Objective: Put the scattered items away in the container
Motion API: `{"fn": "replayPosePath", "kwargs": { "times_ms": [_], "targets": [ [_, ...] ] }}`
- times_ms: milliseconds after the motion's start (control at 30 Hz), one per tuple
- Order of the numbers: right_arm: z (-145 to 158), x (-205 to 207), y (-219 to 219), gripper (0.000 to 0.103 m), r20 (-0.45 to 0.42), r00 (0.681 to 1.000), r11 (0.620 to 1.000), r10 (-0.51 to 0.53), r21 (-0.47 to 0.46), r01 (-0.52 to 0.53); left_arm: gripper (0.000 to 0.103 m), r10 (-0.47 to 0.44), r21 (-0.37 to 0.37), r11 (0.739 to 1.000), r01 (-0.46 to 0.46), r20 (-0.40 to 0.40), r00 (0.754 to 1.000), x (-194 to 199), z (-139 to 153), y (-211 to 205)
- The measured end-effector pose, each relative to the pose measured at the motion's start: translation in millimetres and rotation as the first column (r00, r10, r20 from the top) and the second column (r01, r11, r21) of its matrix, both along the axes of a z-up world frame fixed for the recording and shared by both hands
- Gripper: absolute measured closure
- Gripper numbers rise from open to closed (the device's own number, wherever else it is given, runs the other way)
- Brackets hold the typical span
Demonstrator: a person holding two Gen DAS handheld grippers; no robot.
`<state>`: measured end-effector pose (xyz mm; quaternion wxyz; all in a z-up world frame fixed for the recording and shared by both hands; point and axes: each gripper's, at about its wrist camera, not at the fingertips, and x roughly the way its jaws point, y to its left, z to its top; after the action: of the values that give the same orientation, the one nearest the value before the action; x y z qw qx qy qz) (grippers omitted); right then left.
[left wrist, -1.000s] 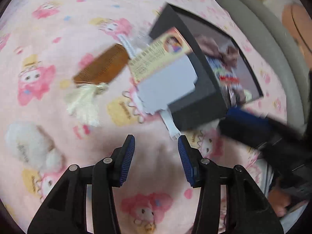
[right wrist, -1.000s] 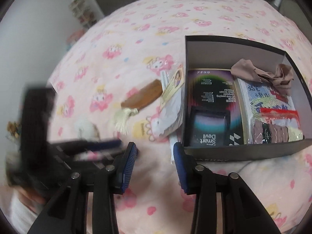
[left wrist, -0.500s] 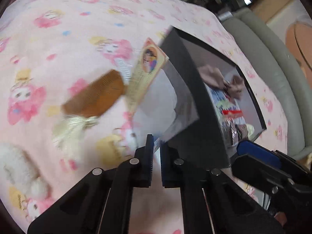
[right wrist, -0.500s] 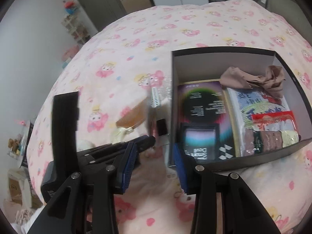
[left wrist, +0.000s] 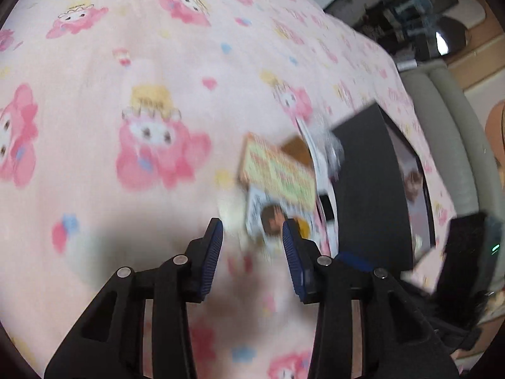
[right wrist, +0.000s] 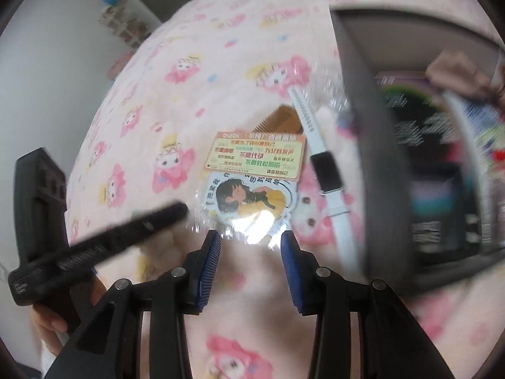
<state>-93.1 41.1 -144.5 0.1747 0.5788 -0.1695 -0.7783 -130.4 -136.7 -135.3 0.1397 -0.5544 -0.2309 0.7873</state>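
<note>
A sticker packet (right wrist: 252, 170) with a yellow-green card and a cartoon girl lies flat on the pink blanket, left of the black box (right wrist: 372, 145). It also shows blurred in the left wrist view (left wrist: 277, 183). A white smart band (right wrist: 318, 154) and a brown wooden comb (right wrist: 281, 120) lie beside it. My right gripper (right wrist: 251, 243) is open just in front of the packet. My left gripper (left wrist: 252, 233) is open and empty, close to the packet's near edge.
The box (left wrist: 372, 183) holds dark packages (right wrist: 416, 145), a beige cloth (right wrist: 454, 72) and other packets. The left gripper's body (right wrist: 47, 230) crosses the right view's left side. A grey sofa arm (left wrist: 454, 132) stands beyond the box.
My left gripper was shut on the packet half a second ago; now it is open and the packet lies flat on the blanket. Both cameras have moved closer to the items.
</note>
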Motion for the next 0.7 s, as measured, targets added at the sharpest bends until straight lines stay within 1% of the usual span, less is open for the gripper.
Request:
{"fn": "replayPosePath", "kwargs": {
  "times_ms": [33,67,167,200,267,300,333,400,567,633,667,700],
  "targets": [
    [-8.7,-6.7,-3.1,0.067,0.024,1.0,1.0,-0.003,-0.018,0.003,0.064,0.004,0.0,1.0,-0.004,0.011,1.0,-9.2,-6.0,1.1],
    [-17.7,-12.4,-7.4,0.066,0.045,0.999,1.0,-0.005,-0.015,0.006,0.064,0.007,-0.002,1.0,-0.007,0.023,1.0,-15.6,-10.9,1.7],
    [-40.1,-19.2,-19.8,0.063,0.068,0.998,0.999,0.005,0.033,-0.007,0.077,-0.021,0.021,1.0,0.02,0.043,0.999,-24.3,-21.4,7.2],
    [-44.6,-19.9,-20.7,0.063,0.071,0.997,0.999,0.006,0.034,-0.008,0.081,-0.029,0.028,0.999,0.028,0.048,0.998,-24.3,-23.5,9.0],
    [-50.2,-20.5,-18.9,0.061,0.071,0.997,1.0,-0.004,-0.005,0.005,0.088,-0.037,0.028,0.999,0.035,0.059,0.998,-21.1,-25.8,11.0],
    [-50.2,-20.5,-17.5,0.061,0.074,0.997,1.0,-0.006,-0.024,0.008,0.091,-0.038,0.021,0.999,0.037,0.059,0.998,-17.9,-24.2,10.6],
    [-48.8,-20.3,-15.8,0.064,0.076,0.997,0.998,-0.001,-0.06,0.005,0.092,-0.045,0.014,0.999,0.044,0.059,0.997,-13.7,-21.5,9.7],
    [-42.9,-18.8,-15.1,0.073,0.073,0.996,0.991,0.042,-0.128,-0.032,0.093,-0.072,0.004,0.997,0.071,0.064,0.995,-3.4,-15.2,8.7],
    [-28.1,0.6,-16.1,0.073,0.091,0.989,0.977,0.118,-0.188,-0.1,0.093,-0.125,-0.038,0.991,0.129,0.097,0.987,28.6,-3.7,-0.6],
    [-18.1,6.1,-14.7,0.073,0.056,0.992,0.981,0.114,-0.165,-0.104,0.093,-0.119,-0.054,0.991,0.126,0.108,0.987,35.4,-5.2,-6.7],
    [-11.6,5.7,-14.1,0.073,0.027,0.994,0.987,0.102,-0.127,-0.098,0.093,-0.113,-0.053,0.991,0.12,0.111,0.987,36.1,-6.8,-9.4],
    [-7.2,1.7,-13.2,0.07,0.008,0.995,0.991,0.094,-0.098,-0.093,0.093,-0.103,-0.048,0.993,0.109,0.113,0.988,35.2,-8.7,-11.3]
  ]
}}
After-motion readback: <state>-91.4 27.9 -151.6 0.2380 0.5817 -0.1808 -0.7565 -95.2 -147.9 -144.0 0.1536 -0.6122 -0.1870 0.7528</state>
